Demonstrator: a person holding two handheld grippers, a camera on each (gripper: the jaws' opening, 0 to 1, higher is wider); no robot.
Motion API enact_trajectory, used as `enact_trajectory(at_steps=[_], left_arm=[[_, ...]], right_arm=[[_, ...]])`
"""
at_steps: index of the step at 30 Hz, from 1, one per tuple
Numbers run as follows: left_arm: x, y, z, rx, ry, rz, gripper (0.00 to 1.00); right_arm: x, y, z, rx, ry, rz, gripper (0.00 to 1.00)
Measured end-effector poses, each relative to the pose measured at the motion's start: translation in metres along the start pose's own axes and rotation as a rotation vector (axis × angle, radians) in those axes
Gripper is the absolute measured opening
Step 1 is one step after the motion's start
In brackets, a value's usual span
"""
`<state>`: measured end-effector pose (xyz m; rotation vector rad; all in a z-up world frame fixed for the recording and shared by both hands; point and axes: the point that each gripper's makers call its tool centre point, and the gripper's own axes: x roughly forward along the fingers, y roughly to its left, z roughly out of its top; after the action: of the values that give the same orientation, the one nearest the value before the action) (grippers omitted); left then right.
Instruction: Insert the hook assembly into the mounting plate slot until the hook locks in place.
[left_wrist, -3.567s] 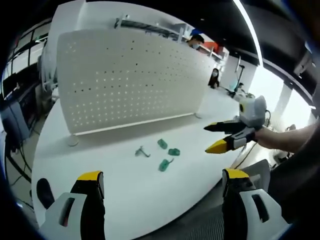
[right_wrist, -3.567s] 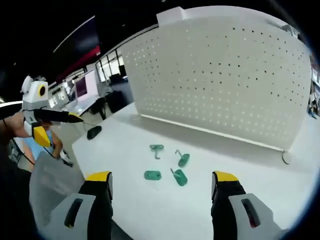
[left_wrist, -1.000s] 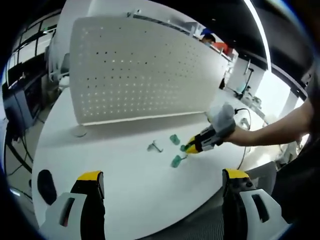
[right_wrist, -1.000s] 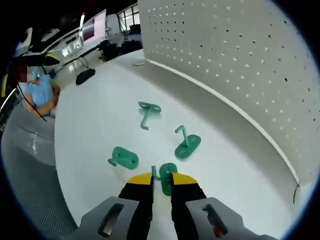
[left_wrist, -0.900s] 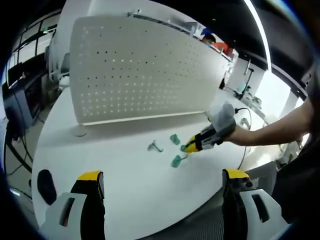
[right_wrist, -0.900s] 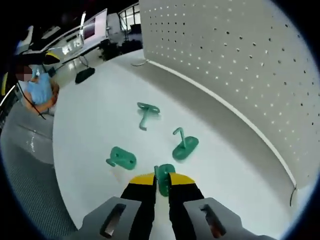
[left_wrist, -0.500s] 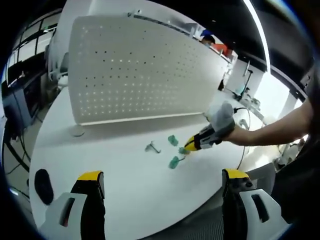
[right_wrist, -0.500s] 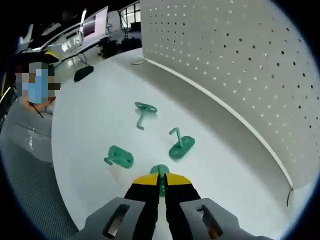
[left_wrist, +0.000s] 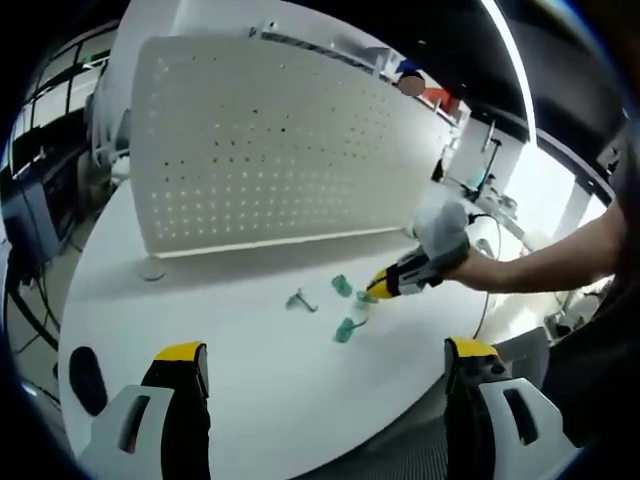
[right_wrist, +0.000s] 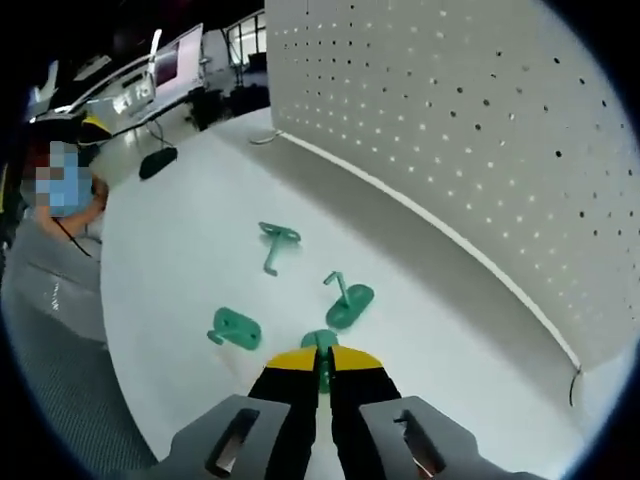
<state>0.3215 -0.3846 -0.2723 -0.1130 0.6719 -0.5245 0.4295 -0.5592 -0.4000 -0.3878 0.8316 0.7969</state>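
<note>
Bright, even overhead light washes the glossy white tabletop (left_wrist: 250, 370) with soft shadows beneath the white perforated panel (right_wrist: 480, 130), while fisheye curvature bends and slightly blurs both views' edges.

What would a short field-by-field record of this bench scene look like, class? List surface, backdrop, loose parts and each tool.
surface: round white table
backdrop: upright white perforated pegboard panel, standing on the table
right tool: shut on a small green plastic hook piece
left tool: open, holding nothing
loose parts: three more green plastic hook pieces on the table
other: dark oval object near the table edge
</note>
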Motion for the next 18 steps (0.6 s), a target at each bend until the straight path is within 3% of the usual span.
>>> enact_trajectory(at_steps=[12,18], left_arm=[[0.0,-0.011,0.021,-0.011,-0.039,-0.027,0.98],[0.003,-0.021,0.024,0.009,-0.034,-0.045,0.97]], right_arm=[[-0.023,0.009,0.045,0.06,-0.14,0.014,0.01],[-0.04,0.032,0.067,0.068,-0.211,0.049,0.01]])
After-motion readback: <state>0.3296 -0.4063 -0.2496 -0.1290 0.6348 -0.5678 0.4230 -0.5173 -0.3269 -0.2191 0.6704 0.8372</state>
